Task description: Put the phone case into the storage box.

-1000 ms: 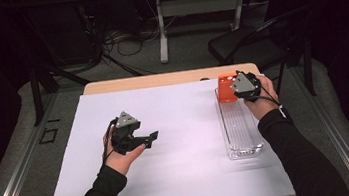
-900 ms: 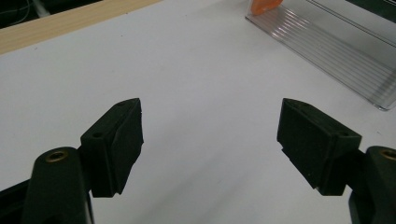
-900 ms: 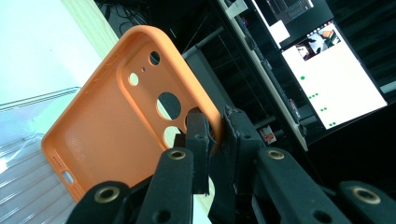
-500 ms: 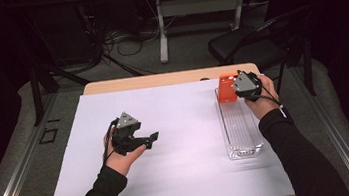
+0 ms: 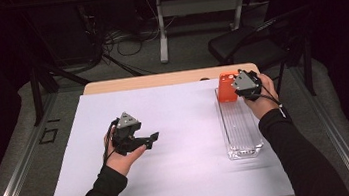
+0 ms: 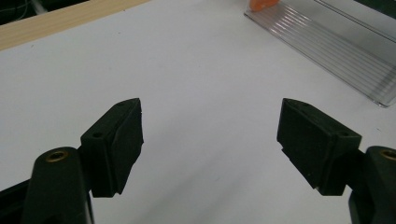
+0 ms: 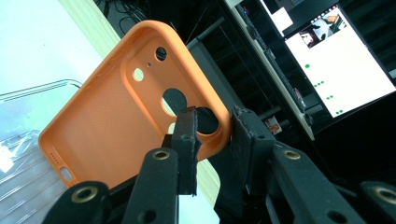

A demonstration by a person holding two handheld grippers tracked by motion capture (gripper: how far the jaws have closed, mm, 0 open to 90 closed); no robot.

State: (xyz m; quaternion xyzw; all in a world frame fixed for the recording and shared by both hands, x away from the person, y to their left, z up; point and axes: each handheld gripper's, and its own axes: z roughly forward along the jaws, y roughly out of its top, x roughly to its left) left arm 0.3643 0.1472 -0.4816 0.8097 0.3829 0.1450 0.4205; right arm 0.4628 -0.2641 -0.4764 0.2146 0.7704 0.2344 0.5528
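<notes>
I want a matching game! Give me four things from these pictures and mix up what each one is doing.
Things:
1. phone case
2. left gripper
3. clear tray
4. right gripper

States:
A. lying flat on the white sheet, on the right side of the table
B. jaws wide apart with nothing between them
C. orange, pinched at its edge and lifted over the far end of the tray
D. jaws closed on an orange edge

Pairs: 1-C, 2-B, 3-A, 4-D
</notes>
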